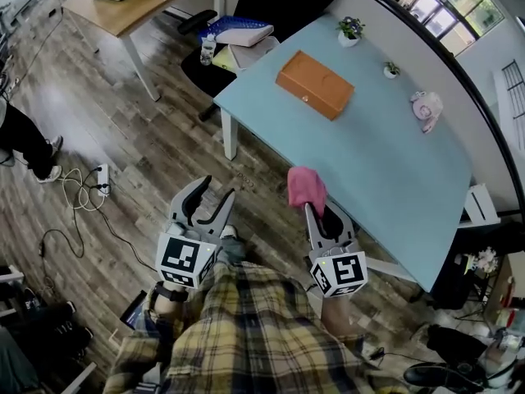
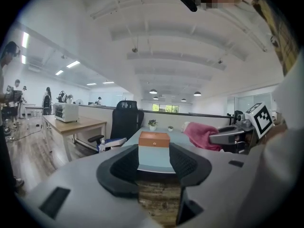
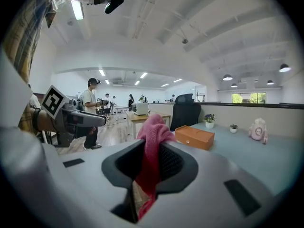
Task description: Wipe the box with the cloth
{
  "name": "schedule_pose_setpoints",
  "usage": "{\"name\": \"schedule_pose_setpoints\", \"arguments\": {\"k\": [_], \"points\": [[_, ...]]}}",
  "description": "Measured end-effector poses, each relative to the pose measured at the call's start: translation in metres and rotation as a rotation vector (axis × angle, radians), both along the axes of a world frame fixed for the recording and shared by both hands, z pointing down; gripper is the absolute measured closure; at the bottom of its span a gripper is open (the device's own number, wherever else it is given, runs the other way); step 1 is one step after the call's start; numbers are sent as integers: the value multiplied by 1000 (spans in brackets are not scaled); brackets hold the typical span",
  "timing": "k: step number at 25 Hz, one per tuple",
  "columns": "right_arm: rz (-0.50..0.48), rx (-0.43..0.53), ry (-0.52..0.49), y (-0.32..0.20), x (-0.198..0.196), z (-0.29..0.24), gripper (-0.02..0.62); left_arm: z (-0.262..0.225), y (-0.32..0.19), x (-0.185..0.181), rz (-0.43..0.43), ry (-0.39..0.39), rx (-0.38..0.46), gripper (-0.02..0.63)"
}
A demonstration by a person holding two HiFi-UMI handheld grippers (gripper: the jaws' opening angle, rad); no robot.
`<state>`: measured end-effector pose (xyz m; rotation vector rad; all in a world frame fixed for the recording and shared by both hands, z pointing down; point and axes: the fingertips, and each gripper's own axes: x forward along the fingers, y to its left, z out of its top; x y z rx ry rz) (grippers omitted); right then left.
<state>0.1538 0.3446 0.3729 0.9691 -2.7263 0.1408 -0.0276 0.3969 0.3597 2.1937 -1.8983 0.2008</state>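
Looks like the approach step: the right gripper [image 1: 320, 213] is clamped on the pink cloth [image 1: 306, 187], and the left gripper [image 1: 215, 192] has its jaws wide apart with nothing in them. The orange box [image 1: 315, 84] sits on the tabletop [image 1: 369, 162], well apart from the cloth. I'd guess the next move is carrying the cloth over and laying it on the lid.

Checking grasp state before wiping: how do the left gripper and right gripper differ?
The left gripper is open and empty; the right gripper is shut on the pink cloth. The left gripper hangs over the wooden floor, the right gripper by the blue table's near edge. Both point toward the orange box without touching it.
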Motion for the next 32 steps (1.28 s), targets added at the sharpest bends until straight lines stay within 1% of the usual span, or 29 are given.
{"name": "schedule_pose_setpoints", "arguments": {"k": [4, 7, 11, 15, 20, 24, 27, 32], "points": [[19, -5, 6, -8, -21, 5, 525, 6, -4, -24, 19, -2, -13, 411], [48, -13, 0, -11, -30, 9, 525, 10, -5, -35, 33, 2, -22, 411], [85, -25, 6, -15, -31, 13, 525, 20, -12, -39, 65, 8, -46, 412], [131, -46, 17, -31, -26, 21, 525, 27, -30, -41, 90, 10, -65, 413], [123, -55, 27, -62, -35, 32, 525, 36, -58, -44, 105, 7, -81, 412], [111, -48, 37, -102, -53, 35, 525, 39, -92, -54, 116, 14, -91, 411], [117, -40, 31, -142, -64, 31, 525, 35, -137, -60, 136, 18, -83, 411], [155, -39, 27, -201, -60, 27, 525, 31, -211, -50, 206, 20, -94, 411]]}}
